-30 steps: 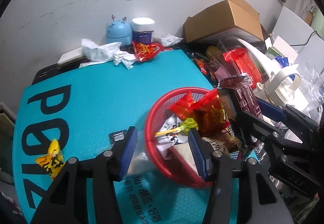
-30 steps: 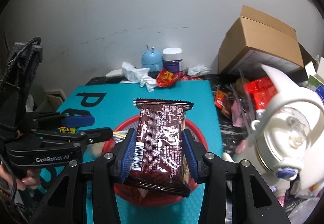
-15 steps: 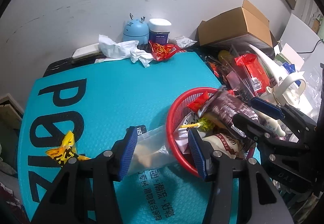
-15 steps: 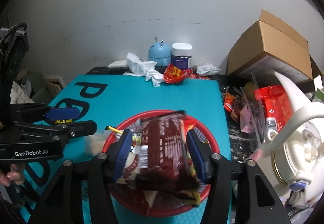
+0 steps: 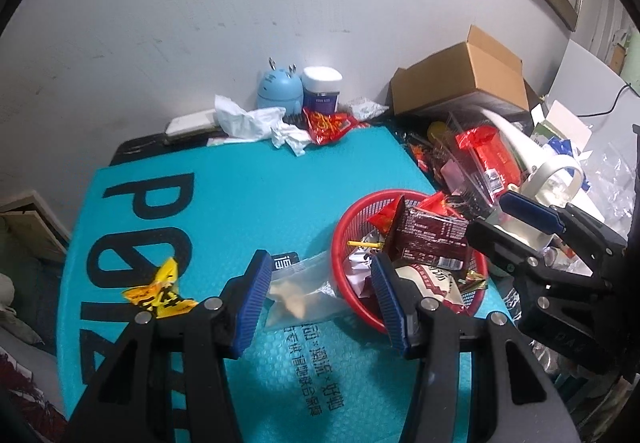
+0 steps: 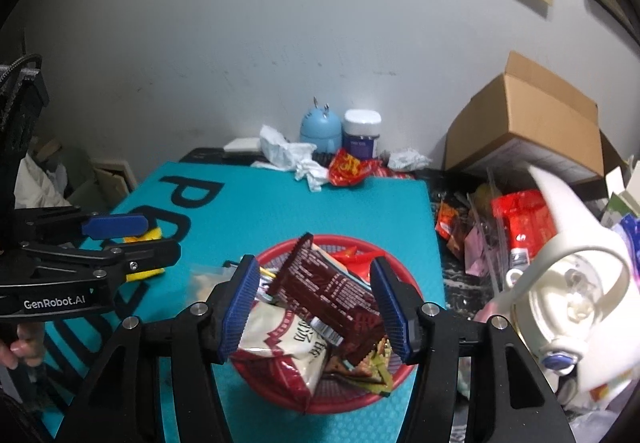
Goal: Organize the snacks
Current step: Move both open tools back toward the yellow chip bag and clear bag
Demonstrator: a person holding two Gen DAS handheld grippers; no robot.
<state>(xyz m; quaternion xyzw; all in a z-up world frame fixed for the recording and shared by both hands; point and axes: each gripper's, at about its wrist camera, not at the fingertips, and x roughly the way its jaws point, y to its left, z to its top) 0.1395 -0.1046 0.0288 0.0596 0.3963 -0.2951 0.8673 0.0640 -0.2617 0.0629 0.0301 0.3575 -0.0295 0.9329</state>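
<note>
A red mesh basket (image 5: 347, 219) (image 6: 416, 289) sits on the teal mat, full of snack packets. A dark brown packet (image 6: 326, 289) (image 5: 430, 239) lies tilted on top of the pile. My right gripper (image 6: 314, 303) is open and empty above the basket. My left gripper (image 5: 318, 293) is open, hovering over a clear bag of snacks (image 5: 302, 291) that lies on the mat against the basket's left side. A yellow packet (image 5: 158, 289) lies on the mat to the left. A red packet (image 5: 330, 125) lies at the mat's far edge.
Crumpled tissues (image 5: 248, 121), a blue gadget (image 5: 278, 89) and a white-lidded jar (image 5: 322, 89) stand by the wall. A cardboard box (image 5: 464, 79), red packets and a white kettle (image 6: 568, 303) crowd the right side.
My right gripper opened and let go of the brown packet, which dropped into the basket. Both grippers pulled back and rose a little.
</note>
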